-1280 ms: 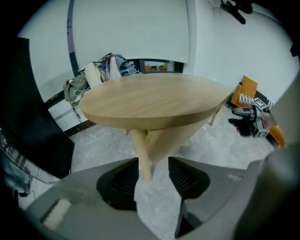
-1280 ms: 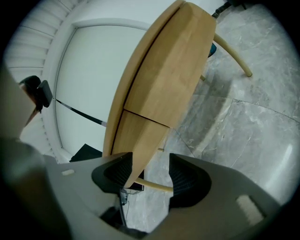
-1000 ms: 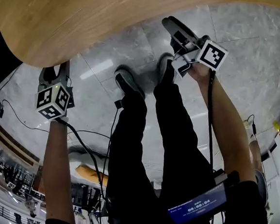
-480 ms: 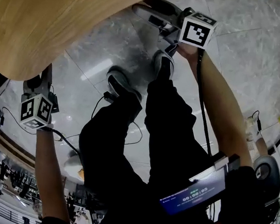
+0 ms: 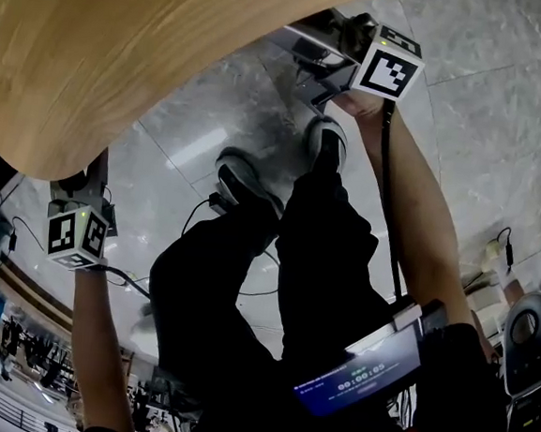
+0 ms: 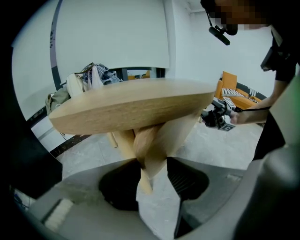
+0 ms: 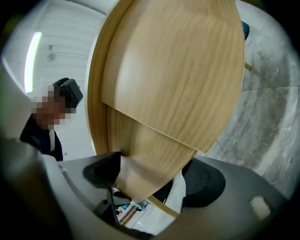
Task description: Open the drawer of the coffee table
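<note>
My right tongs [image 5: 309,44] sat tucked under the near edge of the tabletop [image 5: 125,47], pointing slightly up at its underside. Their jaws had just been opening and stood wide apart. A tongue of wood ran down between them in the right gripper view, but I couldn't confirm either pad pressing on it, so I called it no grip.

I read the stepped panel [image 7: 173,79] under the tabletop as the drawer. It lay ahead of and above the right tongs, long axis running away from them along the underside. No handle was visible.

My left tongs [image 5: 84,177] sat at the tabletop's edge well off to my left, jaws apart and empty. Only the table leg [image 6: 147,140] showed through the gap, farther off.

So the right hand was clearly nearer the drawer. My judgement: the next move hinged on closing the right jaws on the drawer's near edge, then pulling back along that axis. An off-axis pull could jam it.
</note>
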